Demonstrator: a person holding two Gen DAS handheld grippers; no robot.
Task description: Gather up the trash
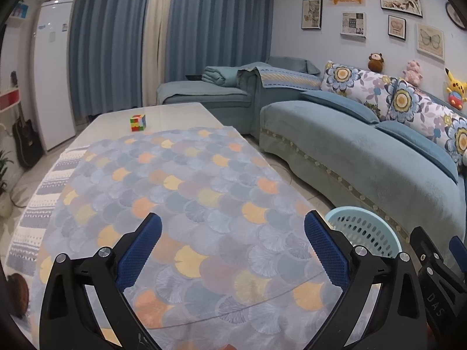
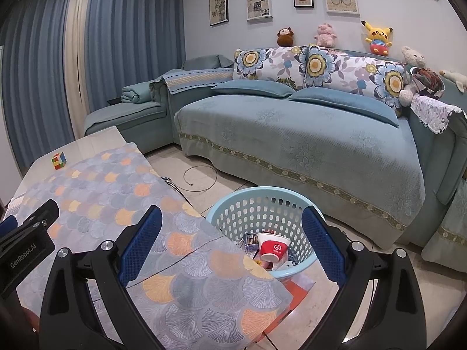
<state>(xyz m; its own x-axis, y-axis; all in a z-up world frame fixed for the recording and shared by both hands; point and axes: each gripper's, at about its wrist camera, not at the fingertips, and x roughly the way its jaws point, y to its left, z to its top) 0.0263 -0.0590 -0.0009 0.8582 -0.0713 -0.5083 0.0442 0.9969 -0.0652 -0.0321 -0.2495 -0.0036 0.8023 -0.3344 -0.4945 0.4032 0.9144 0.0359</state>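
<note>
left gripper (image 1: 233,248): jaws apart, empty; right gripper (image 2: 232,243): same; basket (image 2: 230,204): holds cup (image 2: 273,249)

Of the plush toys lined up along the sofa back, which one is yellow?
The yellow plush with black-tipped ears, third from the left after the brown one and the pink one. A white plush sits to its right.
</note>
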